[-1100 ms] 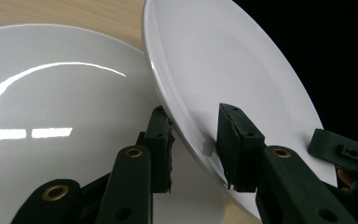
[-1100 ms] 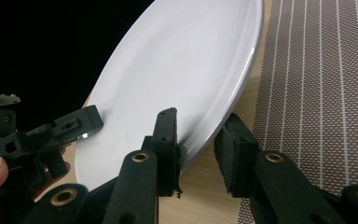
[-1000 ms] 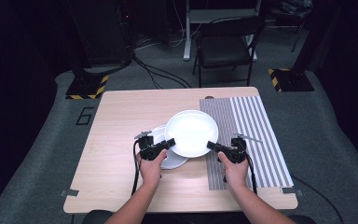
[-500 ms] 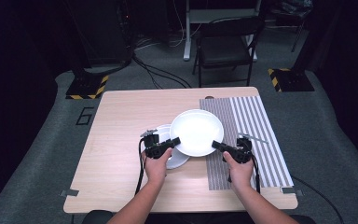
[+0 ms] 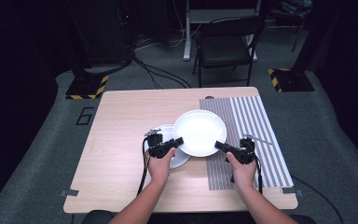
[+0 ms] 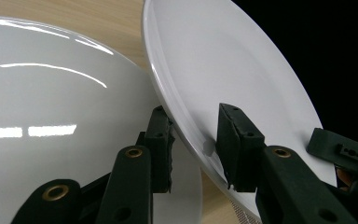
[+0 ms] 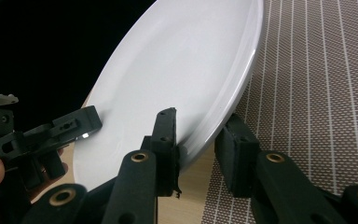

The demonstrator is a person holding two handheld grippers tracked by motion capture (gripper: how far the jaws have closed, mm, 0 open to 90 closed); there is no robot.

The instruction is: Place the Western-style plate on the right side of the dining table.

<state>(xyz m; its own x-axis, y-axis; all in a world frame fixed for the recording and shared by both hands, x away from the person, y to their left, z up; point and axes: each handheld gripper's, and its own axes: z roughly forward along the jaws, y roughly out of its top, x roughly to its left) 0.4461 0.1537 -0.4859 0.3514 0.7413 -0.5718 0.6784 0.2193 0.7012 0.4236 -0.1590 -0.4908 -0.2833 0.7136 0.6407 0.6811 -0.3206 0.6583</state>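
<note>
A large white plate (image 5: 199,132) hangs tilted above the table, held between both grippers. My left gripper (image 5: 179,140) is shut on its left rim and my right gripper (image 5: 216,144) on its right rim. In the left gripper view the rim of the plate (image 6: 223,70) runs between the jaws of my left gripper (image 6: 193,140), above a second white plate (image 6: 51,93). In the right gripper view my right gripper (image 7: 198,149) clamps the plate (image 7: 177,70), with the left gripper (image 7: 51,135) across from it. The second, smaller plate (image 5: 179,159) lies on the table, partly hidden.
A striped placemat (image 5: 256,121) covers the right side of the wooden table (image 5: 121,121); it also lies under the held plate in the right gripper view (image 7: 307,93). A dark chair (image 5: 226,46) stands beyond the far edge.
The held plate and both grippers have shifted slightly to the right, toward the striped mat. Both grips are unchanged.
</note>
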